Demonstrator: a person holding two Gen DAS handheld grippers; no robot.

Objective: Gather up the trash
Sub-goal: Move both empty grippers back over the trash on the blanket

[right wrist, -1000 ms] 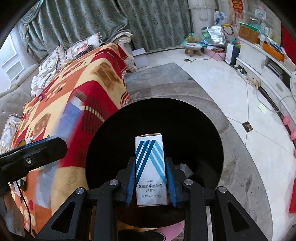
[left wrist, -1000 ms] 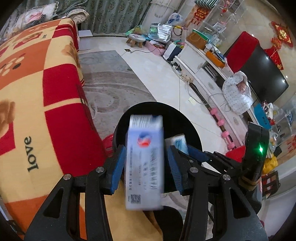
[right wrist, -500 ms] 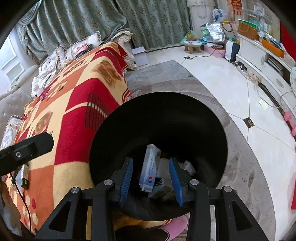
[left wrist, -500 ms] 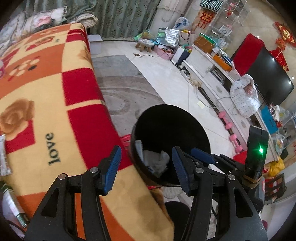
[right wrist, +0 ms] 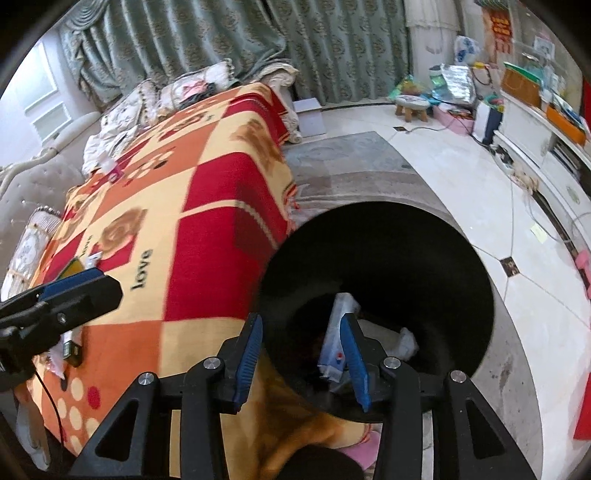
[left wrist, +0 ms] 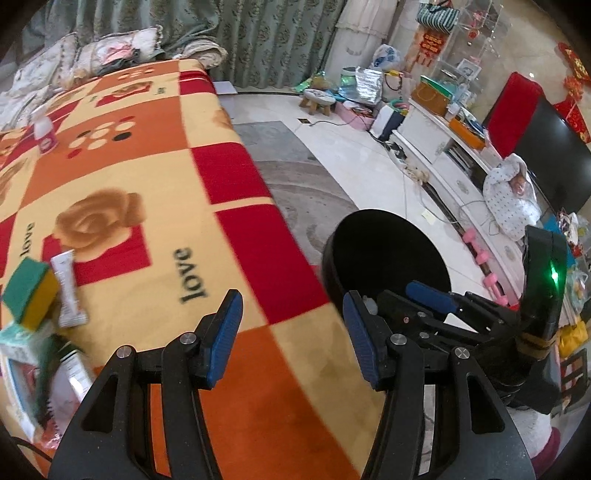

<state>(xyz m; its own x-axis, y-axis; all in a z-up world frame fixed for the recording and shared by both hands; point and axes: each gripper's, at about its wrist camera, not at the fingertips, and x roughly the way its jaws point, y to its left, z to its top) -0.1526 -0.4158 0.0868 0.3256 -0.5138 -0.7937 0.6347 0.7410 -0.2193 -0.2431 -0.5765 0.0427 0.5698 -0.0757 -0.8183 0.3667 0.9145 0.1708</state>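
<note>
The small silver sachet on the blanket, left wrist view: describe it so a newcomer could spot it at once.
Start at the checked red, orange and cream blanket and go to its near left part, by the brown rose print. There the sachet lies flat, right beside a green and yellow sponge. It is the only slim, silvery-white strip; its neighbours are blocky or boxy.

The blanket [left wrist: 155, 206] is a patchwork of red, orange and cream squares, with tan roses and the word "love" in black. The bin [right wrist: 424, 258] beside it is plain black, and a white box [right wrist: 334, 347] with what looks like a small red and blue mark lies inside. A sponge [left wrist: 27, 291] on the blanket is green over yellow, next to a white and grey sachet [left wrist: 68, 290]. The curtains [right wrist: 221, 33] are grey-green with a repeating motif. Both grippers have black frames with blue pads [left wrist: 223, 328].
</note>
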